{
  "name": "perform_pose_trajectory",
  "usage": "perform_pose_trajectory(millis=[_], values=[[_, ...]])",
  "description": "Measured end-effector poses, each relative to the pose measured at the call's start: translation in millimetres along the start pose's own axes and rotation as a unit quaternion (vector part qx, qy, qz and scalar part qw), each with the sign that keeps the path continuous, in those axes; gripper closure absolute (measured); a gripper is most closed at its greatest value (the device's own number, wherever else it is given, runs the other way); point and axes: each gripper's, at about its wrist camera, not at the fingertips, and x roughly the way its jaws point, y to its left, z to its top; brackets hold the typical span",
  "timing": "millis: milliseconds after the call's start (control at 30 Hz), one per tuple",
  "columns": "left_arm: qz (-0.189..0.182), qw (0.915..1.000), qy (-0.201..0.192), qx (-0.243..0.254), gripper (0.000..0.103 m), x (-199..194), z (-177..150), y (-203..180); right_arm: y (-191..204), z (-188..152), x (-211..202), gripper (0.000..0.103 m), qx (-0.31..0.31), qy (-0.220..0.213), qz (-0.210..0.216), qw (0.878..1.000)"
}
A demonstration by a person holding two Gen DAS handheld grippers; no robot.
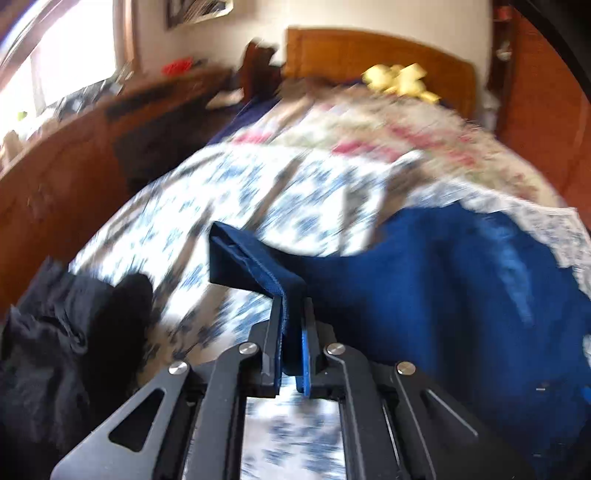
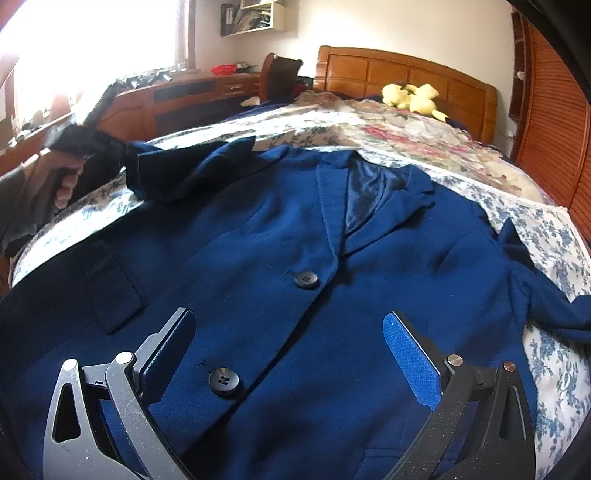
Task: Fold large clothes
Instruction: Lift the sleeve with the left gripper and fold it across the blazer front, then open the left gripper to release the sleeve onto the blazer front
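No readable text, label, brand or number is showing in either view; the shelf items are appearing too small to read.

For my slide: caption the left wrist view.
Left gripper shut on blue jacket sleeve cuff above floral bed.

Daylight floods from the window, blown out to white glare. The left wrist view is motion-blurred throughout; both views bend and darken toward their edges.

We see matt navy woven-cloth blazer, glossy lining at twelve o'clock; shiny plastic buttons; polished wood headboard; printed cotton bedspread.
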Motion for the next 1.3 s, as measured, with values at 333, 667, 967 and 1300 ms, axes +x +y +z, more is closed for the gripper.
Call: perform_pose_trajectory(millis=[333, 667, 967, 1300], values=[[-0.102, 0.9882, -0.083, 0.078, 0.099, -117, 9, -108, -14, -8, -44, 0.000, 0.004, -0.017, -0.014, 1.000], [-0.157, 0.9762, -0.088, 0.121, 0.099, -168, -34, -155, -28, -32, -78, 0.000, 0.032, -0.018, -0.029, 0.999], [-0.139, 0.9779, -0.065, 0.142, 0.098, -173, -69, -164, -27, -36, -87, 0.000, 0.028, -0.019, -0.038, 0.999], [-0.162, 0.9772, -0.058, 0.125, 0.080, -183, -105, -139, -20, -34, -80, 0.000, 0.019, -0.009, -0.030, 0.999]])
